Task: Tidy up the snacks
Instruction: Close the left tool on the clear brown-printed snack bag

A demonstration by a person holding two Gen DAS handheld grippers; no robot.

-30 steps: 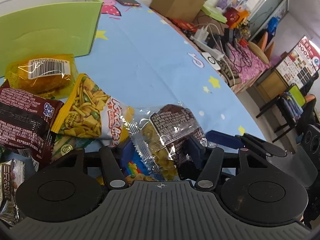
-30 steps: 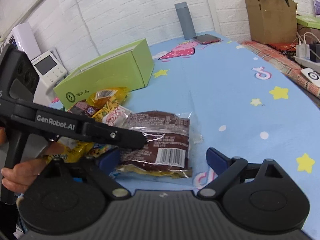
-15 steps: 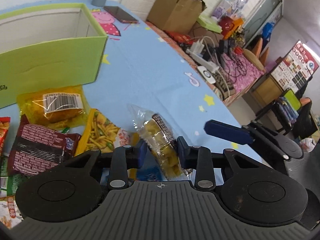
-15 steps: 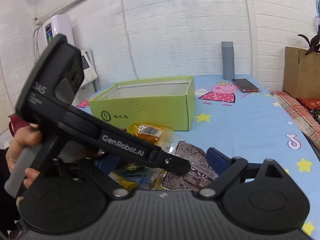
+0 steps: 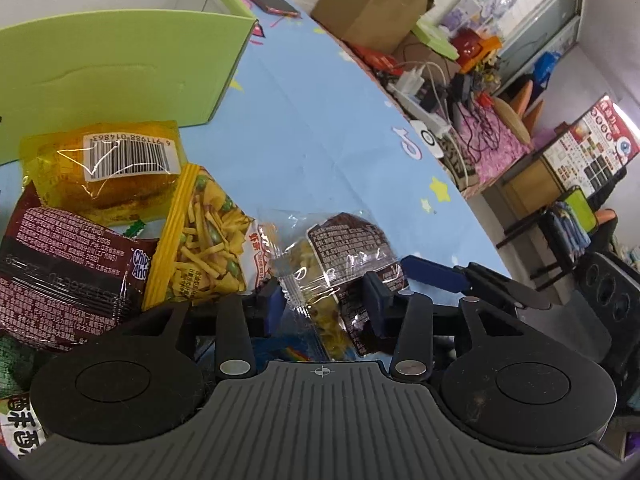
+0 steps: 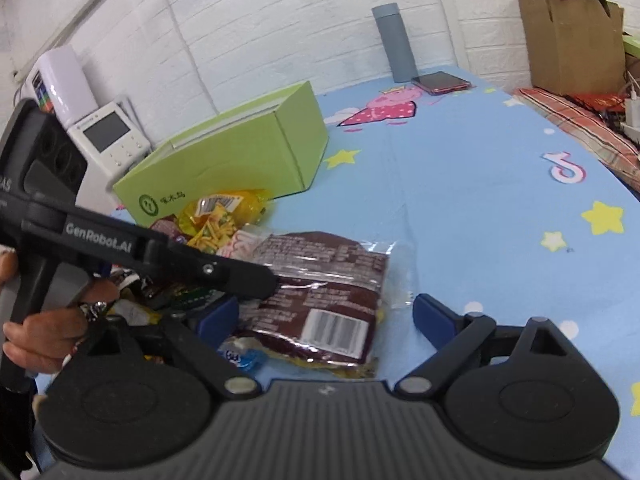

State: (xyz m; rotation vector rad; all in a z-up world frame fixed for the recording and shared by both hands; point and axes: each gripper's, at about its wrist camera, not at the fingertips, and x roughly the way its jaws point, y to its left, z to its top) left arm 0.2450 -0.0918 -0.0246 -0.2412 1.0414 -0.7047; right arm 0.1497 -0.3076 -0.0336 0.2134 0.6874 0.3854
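My left gripper (image 5: 324,300) is shut on a clear packet with a brown label (image 5: 344,256), held low over the blue tablecloth. The same packet (image 6: 320,300) lies between the open fingers of my right gripper (image 6: 326,316). The left gripper's body (image 6: 132,248) crosses the right wrist view from the left. A pile of snacks sits to the left: a yellow packet with a barcode (image 5: 108,172), a yellow crisp bag (image 5: 200,240) and a dark red packet (image 5: 60,276). The open green box (image 5: 120,68) stands behind them; it also shows in the right wrist view (image 6: 240,160).
A grey bottle (image 6: 394,44) and a phone (image 6: 440,82) stand at the table's far end. A cardboard box (image 6: 568,40) and a power strip with cables (image 5: 424,104) lie off the right edge. A white device (image 6: 108,140) sits by the wall.
My left gripper lifted the packet half a second ago and has come back down with it beside the snack pile. The right gripper has dropped low around the packet again.
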